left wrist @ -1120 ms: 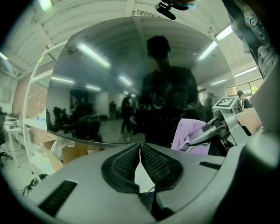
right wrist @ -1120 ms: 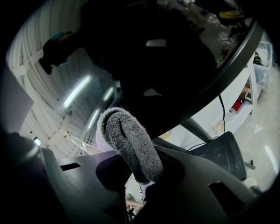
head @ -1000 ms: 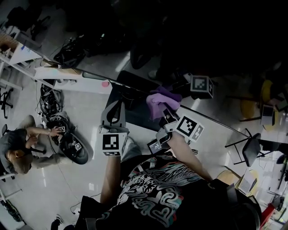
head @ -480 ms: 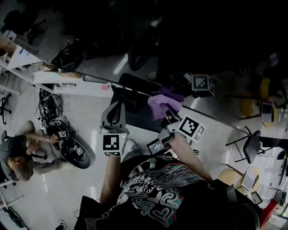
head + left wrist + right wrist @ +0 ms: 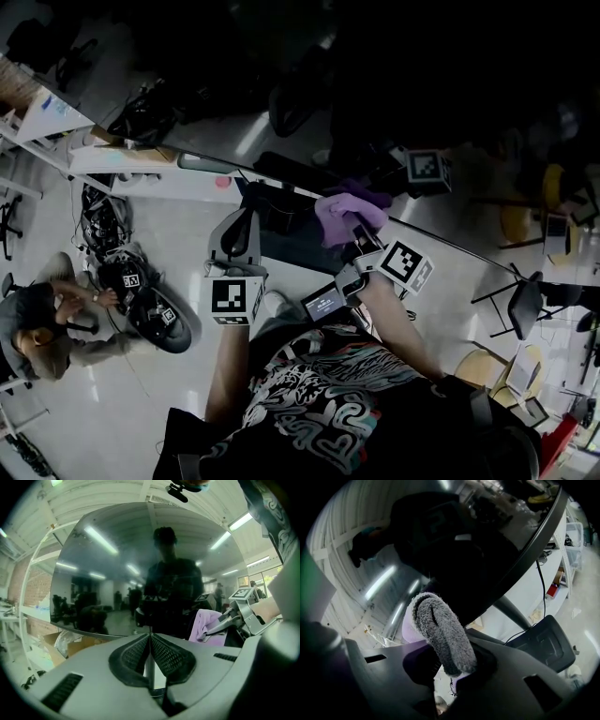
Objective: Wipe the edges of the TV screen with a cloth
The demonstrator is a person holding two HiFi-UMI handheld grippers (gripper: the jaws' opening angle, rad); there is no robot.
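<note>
The dark, glossy TV screen fills most of the left gripper view and mirrors the ceiling lights. In the lower left of the head view a person sits on the floor. The purple cloth lies at the centre of that view, against the screen near its edge. The right gripper has its jaws clamped on the cloth. Just left of it, the left gripper has its jaws pressed together with nothing between them.

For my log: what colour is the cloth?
The cloth is light purple, clearest in the head view.
</note>
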